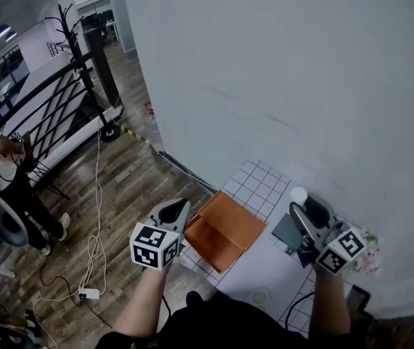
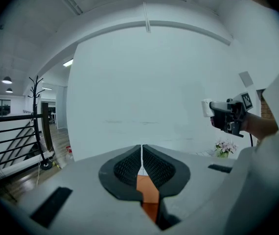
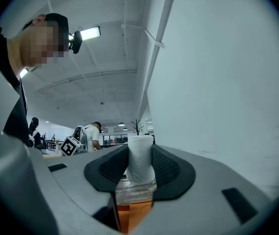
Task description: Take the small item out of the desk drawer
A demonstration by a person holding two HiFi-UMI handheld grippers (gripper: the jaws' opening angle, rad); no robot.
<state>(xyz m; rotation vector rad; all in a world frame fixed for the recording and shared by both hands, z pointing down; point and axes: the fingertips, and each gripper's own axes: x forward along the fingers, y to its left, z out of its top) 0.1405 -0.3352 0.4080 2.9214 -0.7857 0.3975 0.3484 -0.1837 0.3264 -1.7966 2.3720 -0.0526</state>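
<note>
Nearest in the head view is the left claw [image 1: 177,209], a grey, rounded plastic body with a cube of black-and-white square markers, raised over the near edge of the white worktop [image 1: 259,184], which is ruled in a thin dark grid. Just beside it sits an orange box [image 1: 234,220] with flat, matte faces, its lower part jutting out toward the person. On the other side of the box, the right claw [image 1: 301,206] pinches the small white item [image 1: 298,195], a rounded pale shape lifted clear above the worktop before a plain white wall [image 1: 301,71]. In the left gripper view, the black ribbed pads are pressed together with only a thin slit and nothing between them, and orange shows below. In the right gripper view, the ribbed pads clamp the item on both sides; it is an upright, matte white cylinder, slightly wider at its base.
</note>
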